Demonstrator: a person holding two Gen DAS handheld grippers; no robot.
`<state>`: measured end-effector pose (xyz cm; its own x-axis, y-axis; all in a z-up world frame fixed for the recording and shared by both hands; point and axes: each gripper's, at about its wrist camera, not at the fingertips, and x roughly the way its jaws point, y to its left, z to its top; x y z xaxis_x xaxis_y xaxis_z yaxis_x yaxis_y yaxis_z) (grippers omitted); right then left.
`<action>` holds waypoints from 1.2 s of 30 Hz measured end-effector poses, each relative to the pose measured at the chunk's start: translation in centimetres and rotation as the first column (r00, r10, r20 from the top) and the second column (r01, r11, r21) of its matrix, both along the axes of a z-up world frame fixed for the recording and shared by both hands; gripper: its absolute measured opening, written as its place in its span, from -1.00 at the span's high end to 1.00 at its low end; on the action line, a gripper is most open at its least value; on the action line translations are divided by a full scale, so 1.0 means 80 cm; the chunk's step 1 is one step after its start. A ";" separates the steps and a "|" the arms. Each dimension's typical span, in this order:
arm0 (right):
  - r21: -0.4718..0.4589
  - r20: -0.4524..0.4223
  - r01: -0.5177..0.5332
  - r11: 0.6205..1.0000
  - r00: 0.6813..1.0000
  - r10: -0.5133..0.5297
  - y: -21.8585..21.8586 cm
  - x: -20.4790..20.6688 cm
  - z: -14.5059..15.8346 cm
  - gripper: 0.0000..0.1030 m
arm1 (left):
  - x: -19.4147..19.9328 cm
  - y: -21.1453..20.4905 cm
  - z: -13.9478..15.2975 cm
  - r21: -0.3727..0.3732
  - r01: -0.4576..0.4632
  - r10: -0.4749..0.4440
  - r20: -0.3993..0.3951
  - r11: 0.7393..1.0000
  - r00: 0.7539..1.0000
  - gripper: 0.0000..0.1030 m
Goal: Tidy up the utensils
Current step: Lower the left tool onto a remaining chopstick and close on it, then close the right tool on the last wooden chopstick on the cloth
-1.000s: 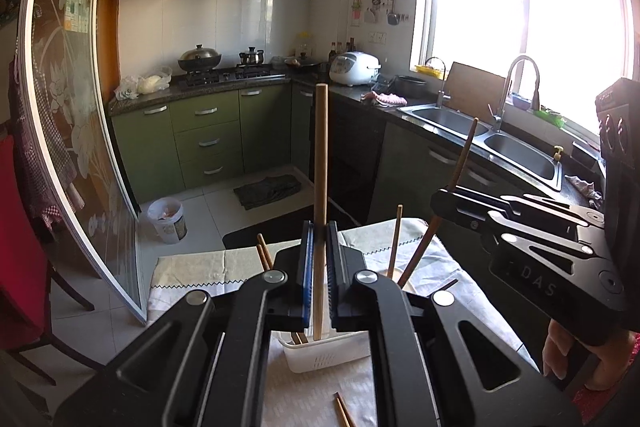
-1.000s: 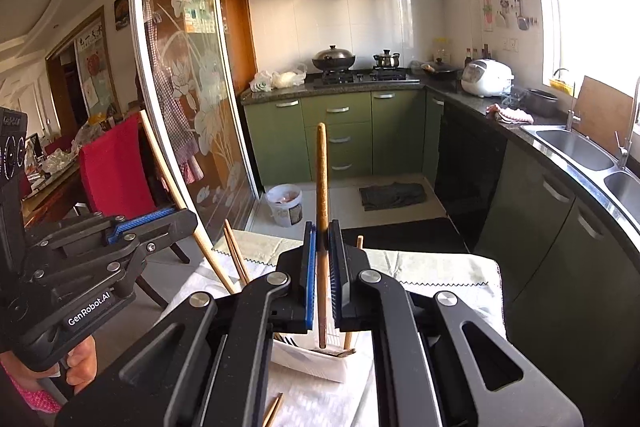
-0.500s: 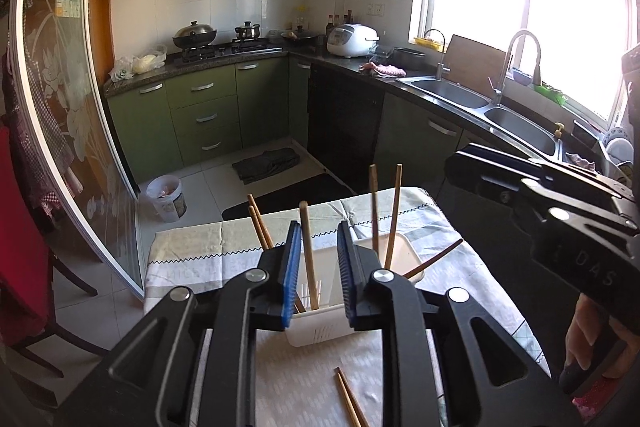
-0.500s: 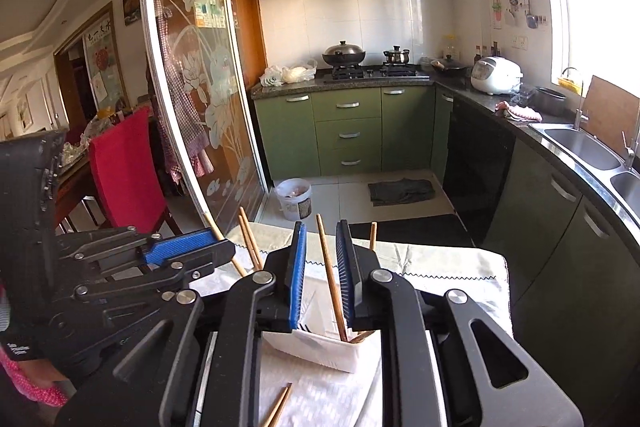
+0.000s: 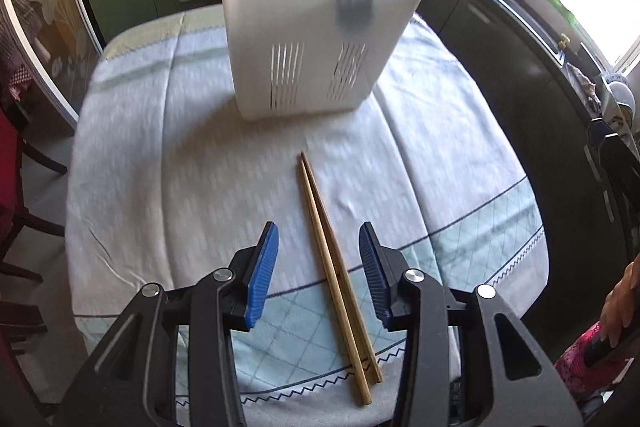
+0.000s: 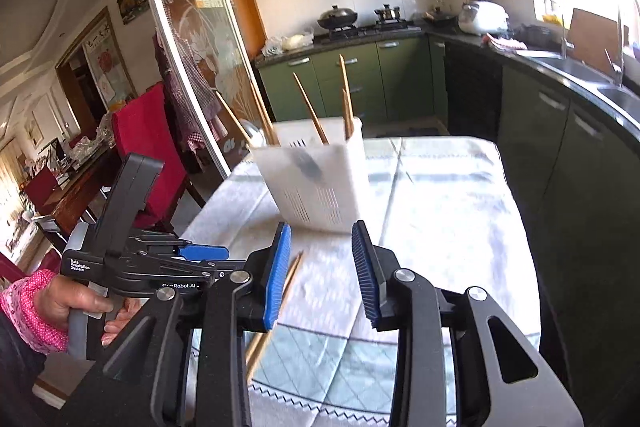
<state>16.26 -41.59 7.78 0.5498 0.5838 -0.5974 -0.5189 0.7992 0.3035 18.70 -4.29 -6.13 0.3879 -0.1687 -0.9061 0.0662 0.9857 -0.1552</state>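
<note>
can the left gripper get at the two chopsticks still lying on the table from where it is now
Probably yes. The left gripper is open, and the pair of chopsticks lies flat on the tablecloth running between its fingers, nothing covering them. The white utensil holder stands well beyond.

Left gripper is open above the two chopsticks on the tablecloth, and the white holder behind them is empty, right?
Not empty. The left wrist view shows several chopsticks standing in the white holder. The left gripper is open above the two chopsticks on the tablecloth.
</note>
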 end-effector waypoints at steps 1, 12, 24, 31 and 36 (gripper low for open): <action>0.008 -0.025 0.010 1.000 1.000 -0.010 -0.009 -0.001 -0.012 0.37 | 0.000 -0.005 -0.013 0.013 -0.002 0.003 -0.022 1.000 1.000 0.22; 0.103 -0.115 0.058 0.993 0.992 -0.046 -0.066 -0.008 -0.059 0.25 | 0.018 -0.022 -0.063 0.073 -0.048 0.055 -0.109 0.996 0.993 0.33; 0.151 -0.148 0.047 0.987 0.989 -0.024 -0.065 -0.002 -0.060 0.22 | 0.020 -0.046 -0.080 0.166 -0.030 0.052 -0.131 0.986 0.990 0.49; 0.116 -0.170 0.016 0.993 0.985 0.004 -0.044 -0.004 -0.067 0.12 | 0.020 -0.042 -0.070 0.121 -0.047 0.059 -0.096 0.992 0.994 0.87; 0.038 -0.191 -0.032 0.999 0.981 0.039 -0.005 0.001 -0.080 0.06 | -0.003 -0.003 -0.023 0.089 -0.087 0.085 0.027 0.992 0.996 0.87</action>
<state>16.32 -42.01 1.38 0.4053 0.6231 -0.6689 -0.4763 0.7685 0.4273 18.49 -4.52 -7.98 0.4181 -0.0523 -0.9069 -0.0169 0.9977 -0.0653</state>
